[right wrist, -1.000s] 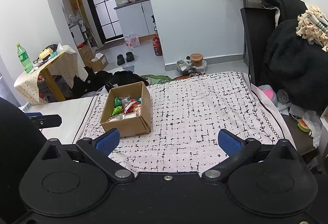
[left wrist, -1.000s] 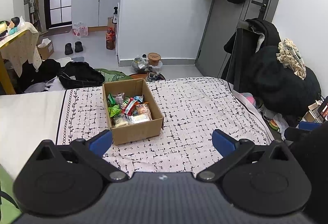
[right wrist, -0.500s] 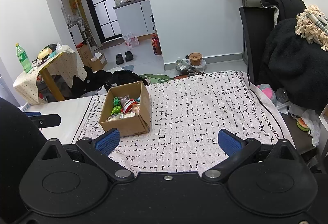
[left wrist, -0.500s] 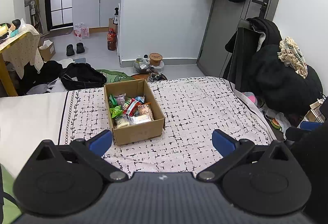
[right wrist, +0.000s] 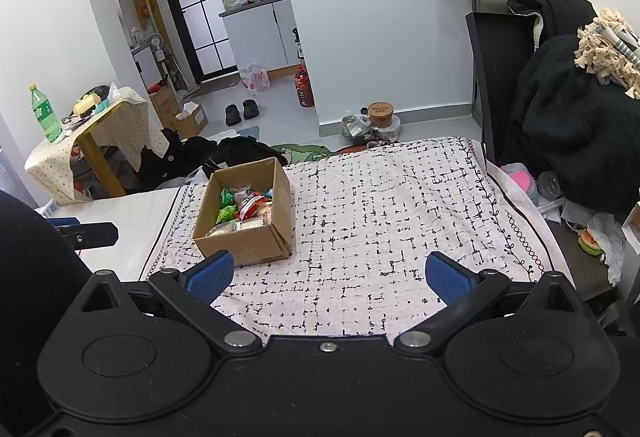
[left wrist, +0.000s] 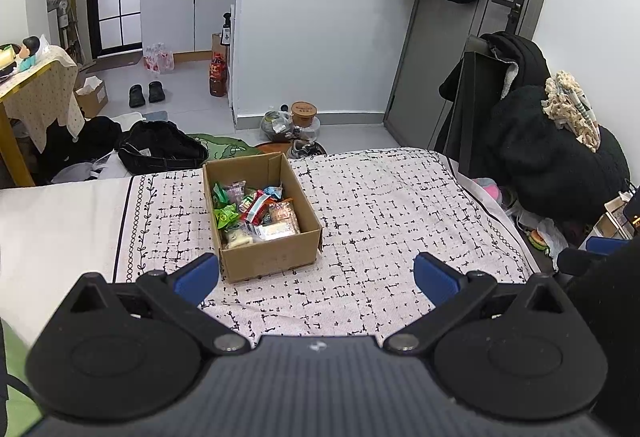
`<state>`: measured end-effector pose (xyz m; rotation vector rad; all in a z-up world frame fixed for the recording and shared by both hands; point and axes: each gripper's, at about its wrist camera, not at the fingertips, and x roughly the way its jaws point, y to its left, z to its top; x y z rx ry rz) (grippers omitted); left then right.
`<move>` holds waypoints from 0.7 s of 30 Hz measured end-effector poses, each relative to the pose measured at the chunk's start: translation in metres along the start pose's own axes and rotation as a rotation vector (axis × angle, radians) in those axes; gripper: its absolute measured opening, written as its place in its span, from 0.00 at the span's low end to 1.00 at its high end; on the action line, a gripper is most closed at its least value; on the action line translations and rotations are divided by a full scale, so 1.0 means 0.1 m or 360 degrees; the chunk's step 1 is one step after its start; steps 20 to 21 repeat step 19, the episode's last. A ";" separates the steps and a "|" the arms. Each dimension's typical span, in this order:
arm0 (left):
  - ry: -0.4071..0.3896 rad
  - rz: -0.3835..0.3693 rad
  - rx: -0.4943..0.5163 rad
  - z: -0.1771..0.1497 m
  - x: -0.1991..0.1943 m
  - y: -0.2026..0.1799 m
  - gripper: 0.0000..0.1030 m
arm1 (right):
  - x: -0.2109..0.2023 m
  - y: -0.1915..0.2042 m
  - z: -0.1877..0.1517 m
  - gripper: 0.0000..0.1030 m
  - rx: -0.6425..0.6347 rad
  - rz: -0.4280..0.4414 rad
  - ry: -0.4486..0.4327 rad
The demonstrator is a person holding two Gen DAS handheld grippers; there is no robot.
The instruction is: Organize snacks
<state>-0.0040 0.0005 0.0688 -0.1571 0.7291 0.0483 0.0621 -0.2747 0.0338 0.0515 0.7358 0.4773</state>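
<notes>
An open cardboard box [left wrist: 272, 261] stands on the patterned bed cover [left wrist: 400, 221], left of centre. It holds several snack packets [left wrist: 256, 211] in green, red and clear wrappers. The box also shows in the right wrist view [right wrist: 260, 249], with the snacks [right wrist: 244, 213] inside. My left gripper [left wrist: 316, 275] is open and empty, held above the cover just in front of the box. My right gripper [right wrist: 328, 275] is open and empty, to the right of the box and nearer than it.
The bed cover [right wrist: 400, 221] ends at the far edge, with floor clutter beyond: black bags [left wrist: 160, 149] and a brown tub [left wrist: 304, 113]. A chair piled with dark clothes [left wrist: 552, 157] stands right of the bed. A small covered table [right wrist: 92, 133] stands at left.
Both views have shifted slightly; the box sits a little farther right and lower in the left wrist view. Both grippers stay open and empty.
</notes>
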 end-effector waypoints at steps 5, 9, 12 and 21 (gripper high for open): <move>0.0005 -0.0003 -0.0003 0.01 0.01 0.00 1.00 | 0.00 0.00 0.00 1.00 0.0001 0.0000 0.0001; 0.0003 0.0002 0.0003 0.02 0.01 0.00 1.00 | 0.00 0.00 -0.01 1.00 0.0007 0.0005 0.0003; 0.0003 0.0001 0.0004 0.01 0.01 0.01 1.00 | 0.01 0.00 -0.02 1.00 0.0011 0.0008 0.0007; 0.0000 0.0003 0.0010 0.01 0.02 0.00 1.00 | 0.01 0.00 -0.02 1.00 0.0011 0.0008 0.0007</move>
